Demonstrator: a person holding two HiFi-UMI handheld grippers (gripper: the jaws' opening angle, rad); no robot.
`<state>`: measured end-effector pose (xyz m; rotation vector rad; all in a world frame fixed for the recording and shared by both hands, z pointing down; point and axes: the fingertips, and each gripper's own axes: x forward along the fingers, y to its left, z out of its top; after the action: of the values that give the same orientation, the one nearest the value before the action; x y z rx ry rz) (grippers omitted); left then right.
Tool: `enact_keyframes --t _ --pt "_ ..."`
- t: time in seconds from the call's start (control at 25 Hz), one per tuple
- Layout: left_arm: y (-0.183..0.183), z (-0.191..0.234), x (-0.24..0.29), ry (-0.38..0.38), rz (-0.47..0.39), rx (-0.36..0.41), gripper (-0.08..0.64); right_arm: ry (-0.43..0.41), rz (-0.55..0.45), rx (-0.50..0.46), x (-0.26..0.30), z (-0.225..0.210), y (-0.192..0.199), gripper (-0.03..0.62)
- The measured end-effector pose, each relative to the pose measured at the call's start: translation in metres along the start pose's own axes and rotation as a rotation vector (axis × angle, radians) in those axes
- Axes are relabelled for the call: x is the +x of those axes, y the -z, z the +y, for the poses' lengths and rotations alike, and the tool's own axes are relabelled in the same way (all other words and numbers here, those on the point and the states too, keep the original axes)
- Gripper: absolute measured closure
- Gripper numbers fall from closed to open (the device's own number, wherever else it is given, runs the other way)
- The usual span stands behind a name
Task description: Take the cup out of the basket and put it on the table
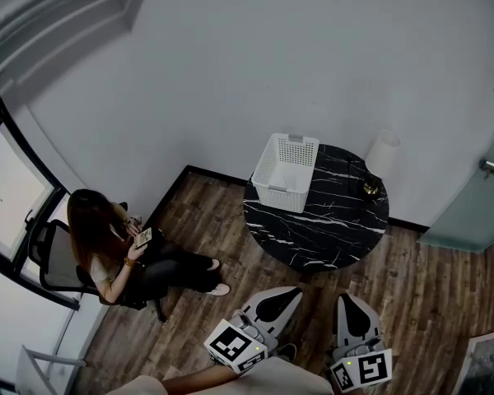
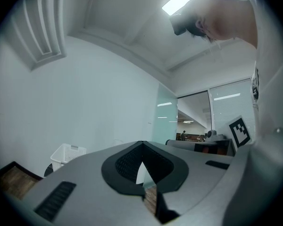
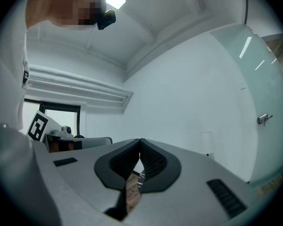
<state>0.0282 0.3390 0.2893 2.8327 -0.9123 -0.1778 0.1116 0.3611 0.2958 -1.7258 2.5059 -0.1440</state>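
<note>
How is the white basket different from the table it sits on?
The basket is white; the table is black with thin white veins. The basket is boxy with holes in its walls; the table top is round and flat. The basket is much smaller than the table. Both stand near the wall.

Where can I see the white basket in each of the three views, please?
Head view: the basket is at upper centre, on the left edge of the round black table.
Left gripper view: the basket is low at the left.
Right gripper view: not in it.
Shared landmark: the frosted glass door, right of centre in all three.
</note>
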Motion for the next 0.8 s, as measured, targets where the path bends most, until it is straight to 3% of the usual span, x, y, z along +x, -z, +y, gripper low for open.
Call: enact_keyframes --t 0.4,0.8 --pt "-0.001 0.033 0.015 -0.006 -0.015 0.000 0.554 0.000 0.003 -0.013 0.033 -0.009 0.004 0.586" --pt "-0.011 0.120 0.063 0.008 -0.023 -0.018 0.555 0.012 0.025 -0.027 0.129 -0.031 0.010 0.586"
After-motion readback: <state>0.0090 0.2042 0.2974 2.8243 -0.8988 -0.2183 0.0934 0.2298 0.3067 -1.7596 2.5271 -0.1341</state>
